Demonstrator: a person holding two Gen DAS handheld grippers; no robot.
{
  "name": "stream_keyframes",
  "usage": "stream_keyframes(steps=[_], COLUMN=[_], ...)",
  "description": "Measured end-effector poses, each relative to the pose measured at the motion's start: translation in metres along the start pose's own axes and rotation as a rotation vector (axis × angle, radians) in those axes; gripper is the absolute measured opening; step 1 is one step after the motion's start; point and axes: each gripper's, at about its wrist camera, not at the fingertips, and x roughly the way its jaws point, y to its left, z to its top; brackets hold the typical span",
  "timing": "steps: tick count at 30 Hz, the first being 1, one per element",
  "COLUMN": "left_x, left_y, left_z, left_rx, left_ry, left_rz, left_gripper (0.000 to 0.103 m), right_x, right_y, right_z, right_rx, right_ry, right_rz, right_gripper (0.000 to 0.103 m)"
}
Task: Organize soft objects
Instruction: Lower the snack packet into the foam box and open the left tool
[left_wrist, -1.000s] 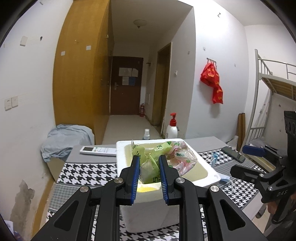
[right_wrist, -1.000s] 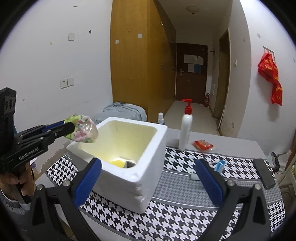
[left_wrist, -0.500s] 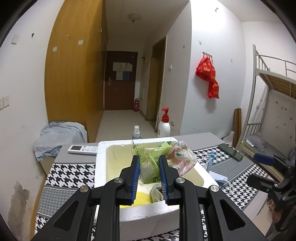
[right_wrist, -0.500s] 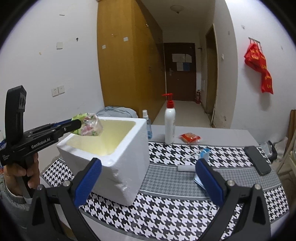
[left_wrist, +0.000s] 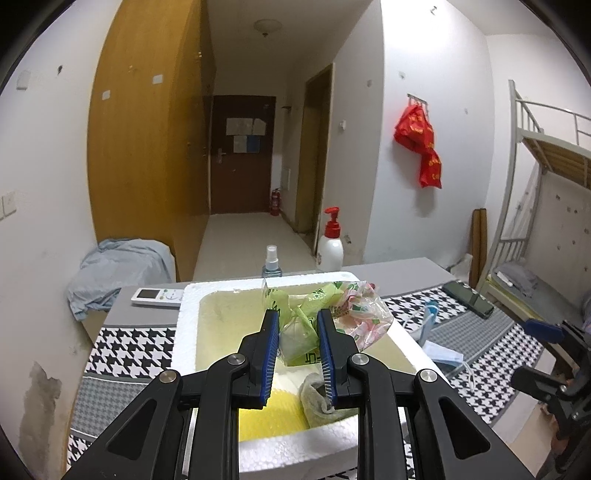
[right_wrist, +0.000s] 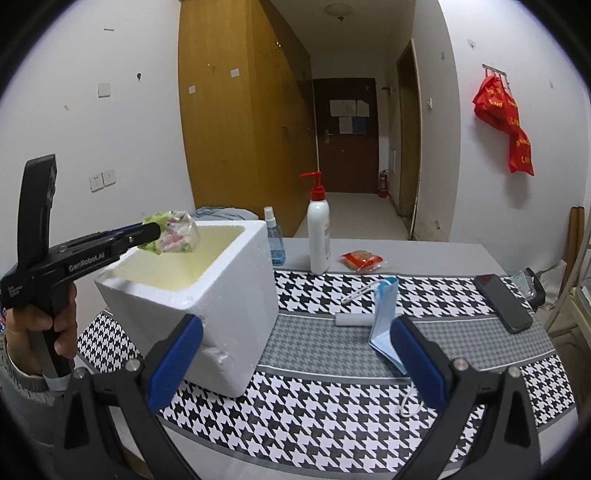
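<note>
Fingers of the left gripper (left_wrist: 296, 349) are pinched on a crinkly snack bag (left_wrist: 325, 314) hanging over the foam box (left_wrist: 188, 332) near the worktop's left edge. I'd drop lower before letting go. Right gripper (right_wrist: 295, 362) hovers wide open, empty, level, near the front edge.

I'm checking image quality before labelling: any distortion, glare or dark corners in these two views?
Left wrist view: strong fisheye bend in the walls, black vignette at the corners, the snack bag sharp between the fingers. Right wrist view: same curvature and vignette; even indoor light, no harsh glare, and the foam box looks crisp.
</note>
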Motion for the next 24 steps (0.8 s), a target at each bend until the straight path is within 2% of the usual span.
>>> stream_keyframes(steps=[1, 3, 4, 5, 7, 10, 13, 24], left_x=[0.001, 0.003, 0.002, 0.001, -0.004, -0.008, -0.013, -0.036], left_y=[0.000, 0.001, 0.002, 0.003, 0.003, 0.001, -0.004, -0.024], left_z=[0.000, 0.000, 0.000, 0.000, 0.000, 0.001, 0.001, 0.002], left_rx=[0.001, 0.000, -0.007, -0.018, -0.026, -0.021, -0.013, 0.023], left_ry=[0.001, 0.002, -0.003, -0.012, -0.035, -0.047, -0.067, -0.110], left_rz=[0.008, 0.022, 0.029, 0.039, 0.046, 0.052, 0.058, 0.032], left_gripper=[0.026, 0.049, 0.070, 0.082, 0.086, 0.097, 0.101, 0.102], right_x=[-0.001, -0.004, -0.005, -0.006, -0.008, -0.011, -0.015, -0.041], right_y=[-0.001, -0.004, -0.006, -0.008, -0.013, -0.017, -0.018, -0.028], right_z=[0.000, 0.000, 0.000, -0.001, -0.001, -0.002, -0.004, -0.010], right_rx=[0.001, 0.009, 0.018, 0.026, 0.041, 0.051, 0.048, 0.059], right_ry=[-0.002, -0.008, -0.013, -0.016, -0.018, -0.019, -0.023, -0.043], right_rz=[-0.002, -0.010, -0.015, -0.020, -0.028, -0.040, -0.047, -0.100], right_gripper=[0.102, 0.102, 0.102, 0.102, 0.102, 0.102, 0.102, 0.102])
